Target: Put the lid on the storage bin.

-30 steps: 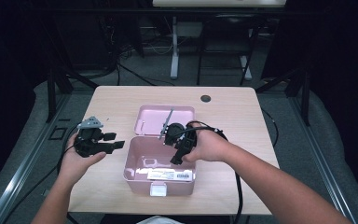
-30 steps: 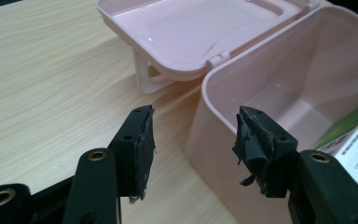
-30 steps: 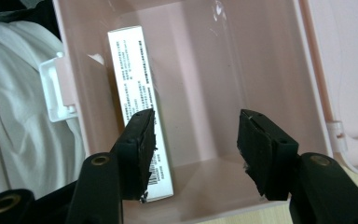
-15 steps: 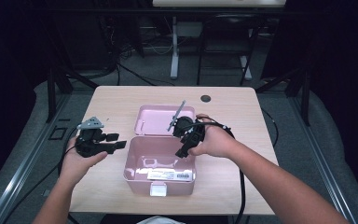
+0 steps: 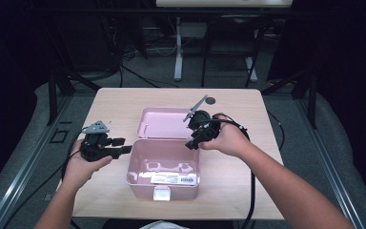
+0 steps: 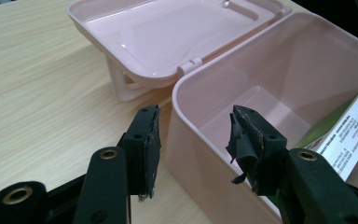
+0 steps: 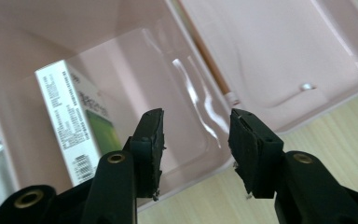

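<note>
Left black two-jaw gripper (image 5: 124, 145): held low, jaws parted | right black two-jaw gripper (image 5: 193, 141): raised, tilted down, jaws parted

A pale wooden table (image 5: 124, 102) stands on a grey floor (image 5: 100, 78). Near its far edge, right of the middle, lies a small dark round thing (image 5: 211, 100), possibly a cap or a disc; it is too small to tell. Beyond the table a white stand post (image 5: 177, 47) rises toward a light board (image 5: 224, 3), with dark frame legs (image 5: 255, 52) just to its right. Black cables (image 5: 138, 76) trail across the far floor. A metal rail (image 5: 24, 162) runs along the left side and another rail (image 5: 333, 186) along the right.
</note>
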Demonstrator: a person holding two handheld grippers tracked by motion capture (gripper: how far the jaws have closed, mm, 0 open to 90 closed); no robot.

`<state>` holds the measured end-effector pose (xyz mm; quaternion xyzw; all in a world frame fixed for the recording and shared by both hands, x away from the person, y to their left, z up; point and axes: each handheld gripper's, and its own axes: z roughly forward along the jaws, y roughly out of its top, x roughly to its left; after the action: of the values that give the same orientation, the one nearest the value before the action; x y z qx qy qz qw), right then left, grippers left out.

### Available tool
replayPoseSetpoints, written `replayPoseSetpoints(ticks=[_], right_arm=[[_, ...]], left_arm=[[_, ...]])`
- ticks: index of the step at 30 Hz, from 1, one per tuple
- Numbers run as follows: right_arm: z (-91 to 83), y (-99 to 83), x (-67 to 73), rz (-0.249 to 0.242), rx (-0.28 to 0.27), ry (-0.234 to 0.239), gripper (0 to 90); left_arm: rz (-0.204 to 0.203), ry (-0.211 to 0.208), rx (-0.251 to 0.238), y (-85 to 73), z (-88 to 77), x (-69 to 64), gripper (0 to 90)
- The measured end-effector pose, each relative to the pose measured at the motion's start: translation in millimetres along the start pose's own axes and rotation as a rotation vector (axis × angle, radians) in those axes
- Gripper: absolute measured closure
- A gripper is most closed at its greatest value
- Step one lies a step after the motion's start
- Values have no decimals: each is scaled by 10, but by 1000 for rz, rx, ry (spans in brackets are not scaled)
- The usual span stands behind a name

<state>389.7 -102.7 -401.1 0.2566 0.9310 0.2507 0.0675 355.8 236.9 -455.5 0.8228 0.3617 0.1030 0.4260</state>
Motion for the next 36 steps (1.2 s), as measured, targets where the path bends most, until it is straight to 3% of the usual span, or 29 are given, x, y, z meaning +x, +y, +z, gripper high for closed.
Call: replayPoseSetpoints(ticks=[8, 14, 17, 27, 36], right_arm=[[-7, -65, -147, 45, -23, -40, 555], [11, -128, -275, 143, -46, -55, 571], [24, -159, -324, 168, -60, -67, 573], [57, -204, -439, 219, -79, -92, 595], [136, -231, -511, 282, -130, -112, 589]], left_arm=[[4, -3, 4, -4, 31, -31, 589], [25, -1, 12, 0, 36, -52, 641], [24, 2, 9, -5, 44, -52, 660], [21, 0, 18, -13, 64, -71, 690], [25, -6, 32, -26, 98, -74, 717]])
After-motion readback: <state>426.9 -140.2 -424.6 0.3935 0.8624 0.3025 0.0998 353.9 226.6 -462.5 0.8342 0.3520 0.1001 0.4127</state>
